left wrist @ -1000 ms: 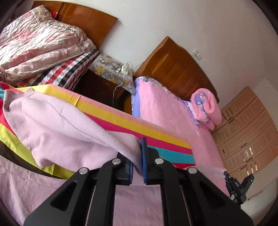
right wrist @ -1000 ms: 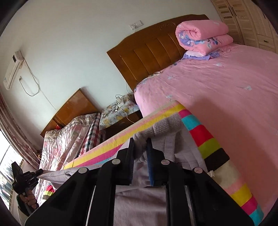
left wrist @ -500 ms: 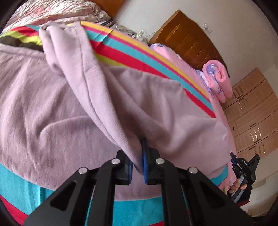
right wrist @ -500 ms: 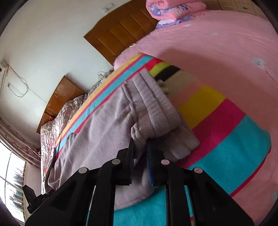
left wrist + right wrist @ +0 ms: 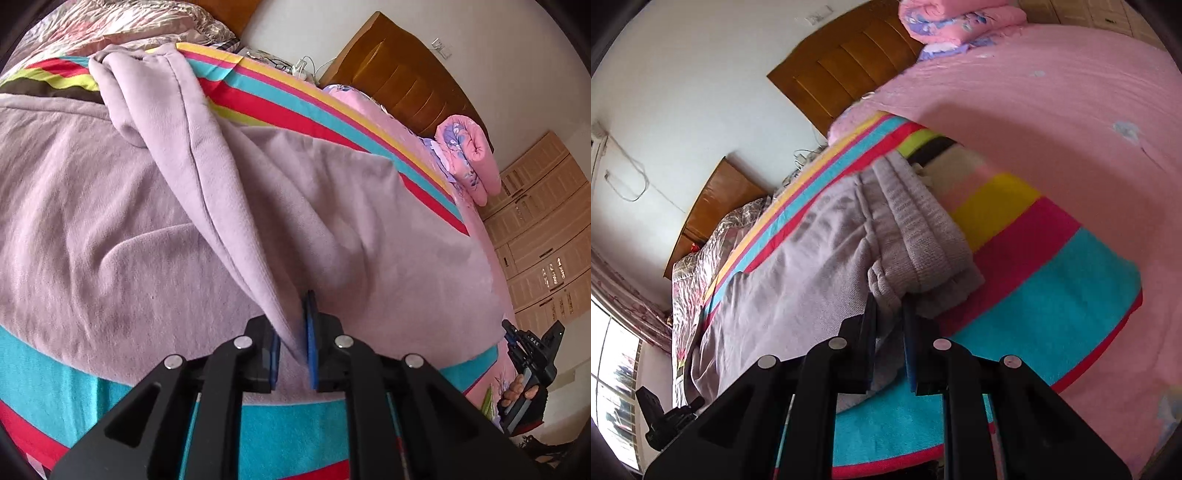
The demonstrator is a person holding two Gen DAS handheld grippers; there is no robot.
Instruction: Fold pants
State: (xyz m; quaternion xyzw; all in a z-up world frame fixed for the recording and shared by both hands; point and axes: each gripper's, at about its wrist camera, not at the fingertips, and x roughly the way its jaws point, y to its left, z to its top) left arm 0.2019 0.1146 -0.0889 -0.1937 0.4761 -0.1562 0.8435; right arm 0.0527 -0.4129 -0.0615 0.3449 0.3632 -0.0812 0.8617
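You'd laid the pants (image 5: 184, 229) over once, left tongs (image 5: 291, 350) just loosening on fabric, right tongs (image 5: 890, 332) gripping the waistband; more folds left.

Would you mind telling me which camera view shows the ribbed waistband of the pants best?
The right wrist view: the ribbed waistband lies in full sight just ahead of the right tool. The left wrist view shows only smooth lilac fabric of the pants and a raised fold, no ribbing.
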